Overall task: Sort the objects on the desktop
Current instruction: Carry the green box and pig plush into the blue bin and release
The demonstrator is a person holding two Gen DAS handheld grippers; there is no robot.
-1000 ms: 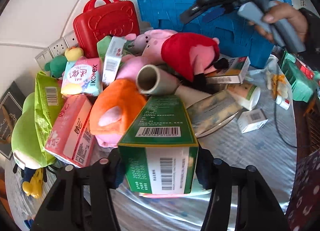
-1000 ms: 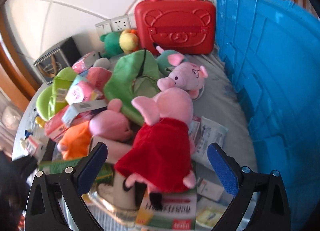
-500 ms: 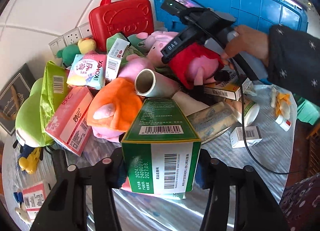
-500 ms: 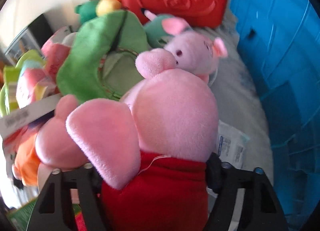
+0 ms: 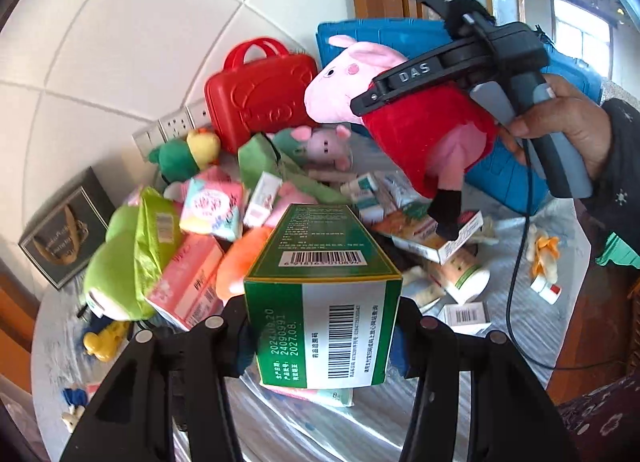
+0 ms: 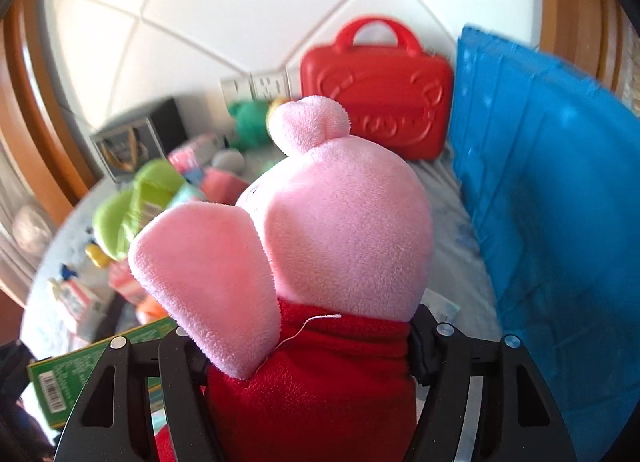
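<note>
My left gripper (image 5: 322,336) is shut on a green box (image 5: 324,302) with barcodes and holds it above the table's near side. My right gripper (image 6: 304,350) is shut on a pink pig plush in a red dress (image 6: 316,262) and holds it in the air. In the left wrist view the pig plush (image 5: 404,118) hangs in front of the blue crate (image 5: 516,182), clamped in the right gripper (image 5: 360,104). The green box also shows in the right wrist view (image 6: 88,366) at lower left.
A heap of plush toys, tissue packs and small boxes covers the table: a red case (image 5: 260,94), a small pig plush (image 5: 324,142), a green frog plush (image 5: 116,274), a pink pack (image 5: 188,282), a white bottle (image 5: 464,274). A dark framed box (image 5: 64,230) stands left.
My right gripper closed on the pig plush and lifted it off the heap, up toward the blue crate. My left gripper raised the green box slightly.
</note>
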